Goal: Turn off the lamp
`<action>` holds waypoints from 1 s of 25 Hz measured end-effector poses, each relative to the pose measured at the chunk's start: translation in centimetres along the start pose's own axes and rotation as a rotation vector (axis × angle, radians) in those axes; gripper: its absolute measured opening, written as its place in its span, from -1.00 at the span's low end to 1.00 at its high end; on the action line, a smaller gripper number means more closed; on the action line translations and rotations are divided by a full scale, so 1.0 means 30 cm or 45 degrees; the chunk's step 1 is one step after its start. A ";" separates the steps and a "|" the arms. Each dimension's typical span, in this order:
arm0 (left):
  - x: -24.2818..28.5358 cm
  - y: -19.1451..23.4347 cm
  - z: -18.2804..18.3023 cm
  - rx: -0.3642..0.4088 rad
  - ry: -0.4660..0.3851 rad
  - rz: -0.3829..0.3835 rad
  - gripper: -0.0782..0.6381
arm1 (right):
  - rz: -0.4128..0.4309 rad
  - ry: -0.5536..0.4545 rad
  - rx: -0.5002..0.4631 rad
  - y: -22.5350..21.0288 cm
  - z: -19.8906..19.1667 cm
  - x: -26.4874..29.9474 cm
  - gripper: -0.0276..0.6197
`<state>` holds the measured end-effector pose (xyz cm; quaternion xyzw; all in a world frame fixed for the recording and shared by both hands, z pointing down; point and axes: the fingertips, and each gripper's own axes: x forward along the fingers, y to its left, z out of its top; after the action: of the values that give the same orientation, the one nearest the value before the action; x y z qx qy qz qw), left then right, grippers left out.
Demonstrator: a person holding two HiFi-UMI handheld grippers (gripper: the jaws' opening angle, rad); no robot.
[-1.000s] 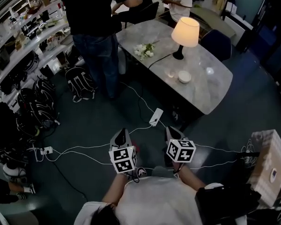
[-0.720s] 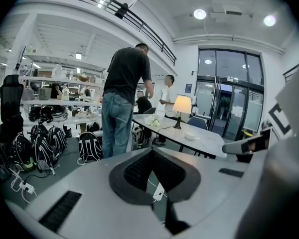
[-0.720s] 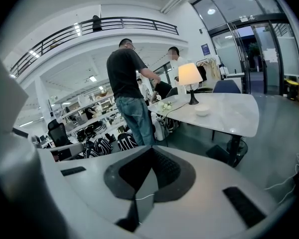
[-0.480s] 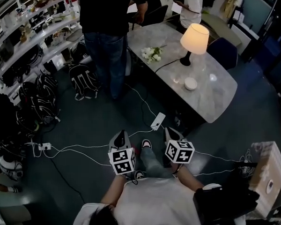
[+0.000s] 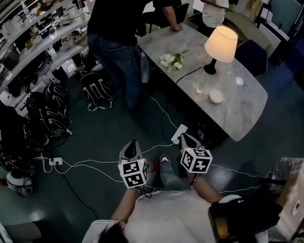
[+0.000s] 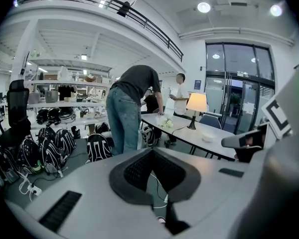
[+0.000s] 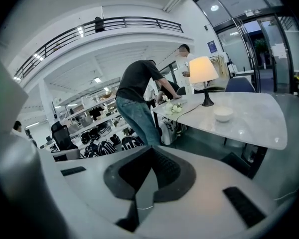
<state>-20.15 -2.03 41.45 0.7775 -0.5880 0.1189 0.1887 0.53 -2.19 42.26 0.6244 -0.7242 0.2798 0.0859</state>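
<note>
Lamp (image 5: 221,40) stands lit on the table (image 5: 243,110), well ahead and rightward; the right gripper (image 5: 186,139) is nearer than the left gripper (image 5: 131,147), both with jaws closed, empty

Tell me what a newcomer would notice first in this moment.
The glowing lamp stands out, lit on the marble table at the head view's upper right, with white flowers and a white bowl near it. A person in a dark top leans over the table's far end. At the bottom, the left gripper and right gripper are shut and empty, short of the table.
</note>
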 end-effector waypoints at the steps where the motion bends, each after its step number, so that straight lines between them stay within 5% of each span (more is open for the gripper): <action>1: 0.024 -0.001 0.009 0.002 0.003 0.000 -0.81 | -0.003 0.007 0.001 -0.011 0.011 0.024 -0.91; 12: 0.345 -0.062 0.095 -0.011 0.057 -0.032 -0.81 | -0.009 0.063 -0.009 -0.137 0.160 0.267 -0.91; 25: 0.633 -0.168 0.209 0.078 0.111 -0.074 -0.81 | 0.036 0.060 0.146 -0.277 0.306 0.499 -0.91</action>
<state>-10.22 -20.06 42.73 0.7937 -0.5525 0.1652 0.1938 7.43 -20.25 44.22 0.6111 -0.7136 0.3366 0.0632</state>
